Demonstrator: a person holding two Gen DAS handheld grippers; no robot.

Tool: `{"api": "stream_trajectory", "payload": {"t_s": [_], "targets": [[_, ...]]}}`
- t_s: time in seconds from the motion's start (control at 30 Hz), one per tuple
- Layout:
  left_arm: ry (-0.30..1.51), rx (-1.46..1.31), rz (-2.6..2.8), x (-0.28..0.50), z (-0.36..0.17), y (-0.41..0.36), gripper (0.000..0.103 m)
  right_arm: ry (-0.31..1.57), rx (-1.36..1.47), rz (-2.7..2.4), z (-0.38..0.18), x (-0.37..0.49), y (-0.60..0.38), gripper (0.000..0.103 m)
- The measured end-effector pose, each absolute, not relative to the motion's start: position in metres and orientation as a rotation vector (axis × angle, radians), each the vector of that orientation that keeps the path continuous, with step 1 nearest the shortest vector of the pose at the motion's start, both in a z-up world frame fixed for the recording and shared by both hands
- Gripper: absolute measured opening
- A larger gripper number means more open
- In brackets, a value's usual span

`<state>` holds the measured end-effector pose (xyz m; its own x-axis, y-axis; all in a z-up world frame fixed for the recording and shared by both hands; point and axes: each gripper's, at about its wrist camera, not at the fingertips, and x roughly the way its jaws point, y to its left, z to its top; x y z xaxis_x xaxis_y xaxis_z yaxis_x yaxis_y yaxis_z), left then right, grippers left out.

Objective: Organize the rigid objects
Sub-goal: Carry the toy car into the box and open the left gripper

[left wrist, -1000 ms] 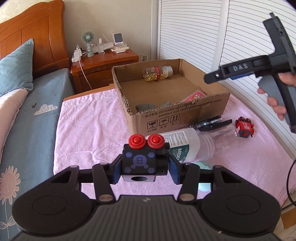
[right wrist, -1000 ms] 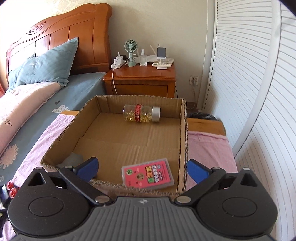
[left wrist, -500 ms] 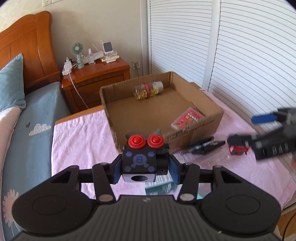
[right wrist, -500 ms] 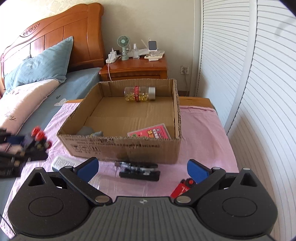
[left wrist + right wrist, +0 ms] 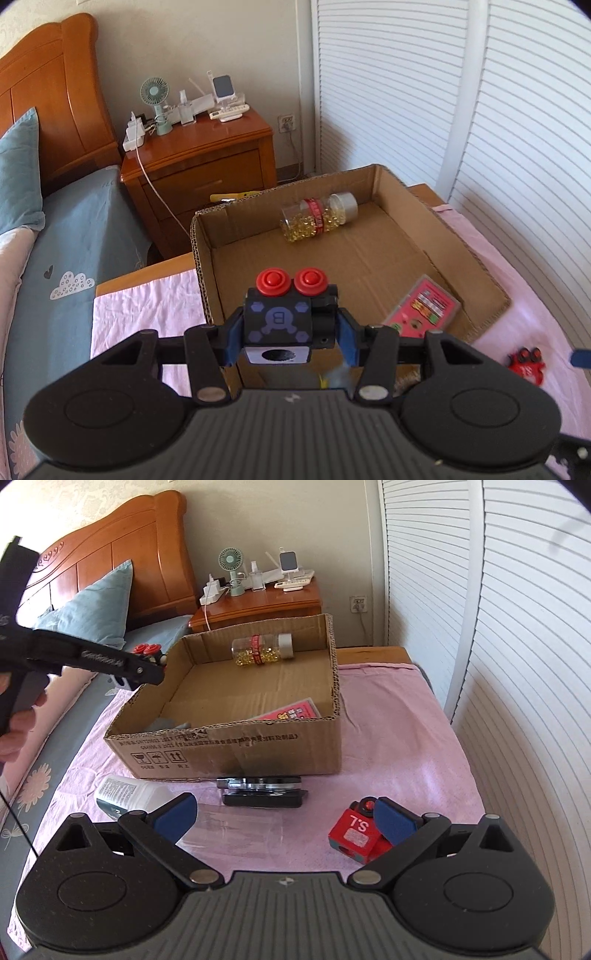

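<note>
My left gripper (image 5: pixel 288 332) is shut on a black toy block with two red buttons (image 5: pixel 290 314) and holds it above the near left corner of the open cardboard box (image 5: pixel 201 258). It also shows in the right wrist view (image 5: pixel 147 664) at the box's left wall. The box (image 5: pixel 236 753) holds a pill bottle (image 5: pixel 319 216) and a pink card case (image 5: pixel 424 308). My right gripper (image 5: pixel 284 818) is open and low over the pink cloth. A red toy block (image 5: pixel 356 834) lies by its right finger. A black clip (image 5: pixel 264 792) and a white bottle (image 5: pixel 129 794) lie before the box.
The pink cloth (image 5: pixel 406 738) covers a table beside a bed with a blue pillow (image 5: pixel 96 609). A wooden nightstand (image 5: pixel 199 155) with a fan and chargers stands behind. White slatted doors (image 5: pixel 517 627) run along the right.
My left gripper rose and moved forward over the box with the block. My right gripper pulled back and sank toward the cloth, bringing the red block, clip and bottle into its view.
</note>
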<state>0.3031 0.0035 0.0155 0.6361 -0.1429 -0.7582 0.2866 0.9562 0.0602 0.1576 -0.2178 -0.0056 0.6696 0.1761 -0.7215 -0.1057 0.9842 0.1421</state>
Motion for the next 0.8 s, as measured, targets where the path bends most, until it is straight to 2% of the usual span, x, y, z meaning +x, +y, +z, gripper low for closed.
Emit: {"api": "stream_trajectory", "payload": {"t_s": [0.43, 0.5, 0.53, 0.57, 0.8], "targets": [[0.89, 0.165, -0.172, 0.361, -0.013, -0.001, 0.051, 0.834, 0.113, 0.137, -0.016, 0.167, -0.231, 0.103], [0.879, 0.155, -0.163, 0.363, -0.013, -0.001, 0.068, 0.835, 0.111, 0.137, -0.016, 0.167, -0.232, 0.103], [0.876, 0.15, -0.158, 0.364, -0.012, -0.001, 0.085, 0.834, 0.112, 0.135, -0.016, 0.167, -0.232, 0.103], [0.865, 0.149, -0.152, 0.363, -0.011, 0.0, 0.088, 0.833, 0.113, 0.133, -0.015, 0.167, -0.232, 0.103], [0.851, 0.158, -0.162, 0.345, 0.005, 0.002, 0.089, 0.823, 0.117, 0.136, -0.011, 0.161, -0.232, 0.103]]}}
